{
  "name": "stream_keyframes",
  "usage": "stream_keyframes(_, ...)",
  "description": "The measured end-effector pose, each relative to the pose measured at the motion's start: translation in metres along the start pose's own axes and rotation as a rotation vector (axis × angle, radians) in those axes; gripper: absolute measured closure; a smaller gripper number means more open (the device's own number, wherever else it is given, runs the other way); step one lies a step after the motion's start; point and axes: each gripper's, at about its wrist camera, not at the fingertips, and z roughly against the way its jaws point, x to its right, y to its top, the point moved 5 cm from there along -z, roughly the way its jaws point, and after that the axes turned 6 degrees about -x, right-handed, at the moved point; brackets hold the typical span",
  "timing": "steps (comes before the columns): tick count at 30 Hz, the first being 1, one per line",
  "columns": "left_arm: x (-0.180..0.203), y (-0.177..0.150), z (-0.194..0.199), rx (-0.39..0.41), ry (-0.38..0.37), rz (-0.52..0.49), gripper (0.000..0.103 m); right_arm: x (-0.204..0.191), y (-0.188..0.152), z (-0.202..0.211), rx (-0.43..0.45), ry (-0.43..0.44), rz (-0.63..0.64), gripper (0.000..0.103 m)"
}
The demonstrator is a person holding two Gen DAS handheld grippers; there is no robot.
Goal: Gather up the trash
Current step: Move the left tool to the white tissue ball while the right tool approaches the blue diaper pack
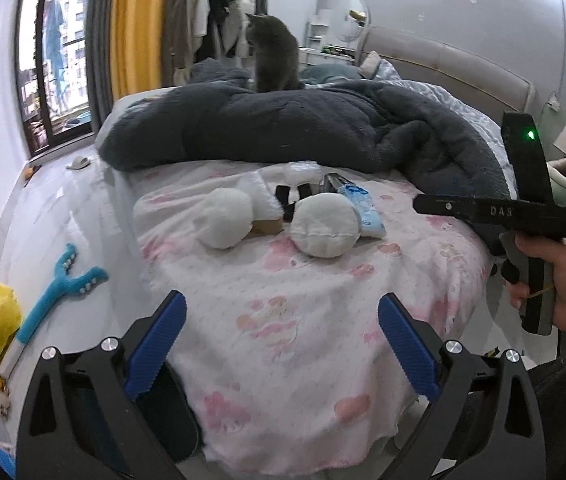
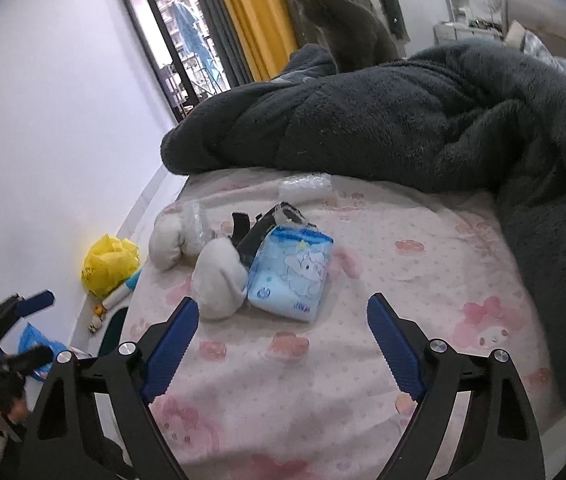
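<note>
Blue-padded fingers of my right gripper (image 2: pixel 283 320): spread wide, nothing between them, hovering over bare pink printed sheet (image 2: pixel 423 280). Left gripper (image 1: pixel 282 320): likewise wide apart and empty, above the bed's near edge. Trash, mid-sheet: blue tissue pack (image 2: pixel 293 276), touching a white round pad (image 2: pixel 219 284); second pad (image 2: pixel 167 246), bubble wrap (image 2: pixel 305 188) and black scraps (image 2: pixel 255 232) just behind. Open sheet around the cluster; dark blanket (image 2: pixel 403 120) bounds the far side. Yellow bag (image 2: pixel 109 264) on floor, left of the bed.
</note>
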Motion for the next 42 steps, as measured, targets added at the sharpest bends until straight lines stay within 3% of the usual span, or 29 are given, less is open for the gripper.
stream_keyframes(14, 0.019, 0.01, -0.065, -0.059, -0.03, -0.172, 0.006, 0.007, 0.013, -0.059, -0.105, 0.068, -0.121, 0.016)
stream_keyframes(17, 0.027, 0.015, -0.074, -0.065, -0.034, -0.21, 0.014, 0.005, 0.017, -0.066, -0.116, 0.067, -0.135, 0.016)
stream_keyframes(34, 0.04, 0.043, -0.128, -0.099, -0.088, -0.133, 0.016, 0.016, 0.034, -0.084, -0.145, 0.065, -0.172, 0.016)
stream_keyframes(38, 0.038, 0.045, -0.14, -0.123, -0.141, -0.066, 0.022, 0.022, 0.032, -0.083, -0.148, 0.091, -0.193, 0.016)
stream_keyframes(42, 0.035, 0.043, -0.145, -0.117, -0.144, -0.021, 0.038, 0.023, 0.031, -0.08, -0.147, 0.104, -0.193, 0.016)
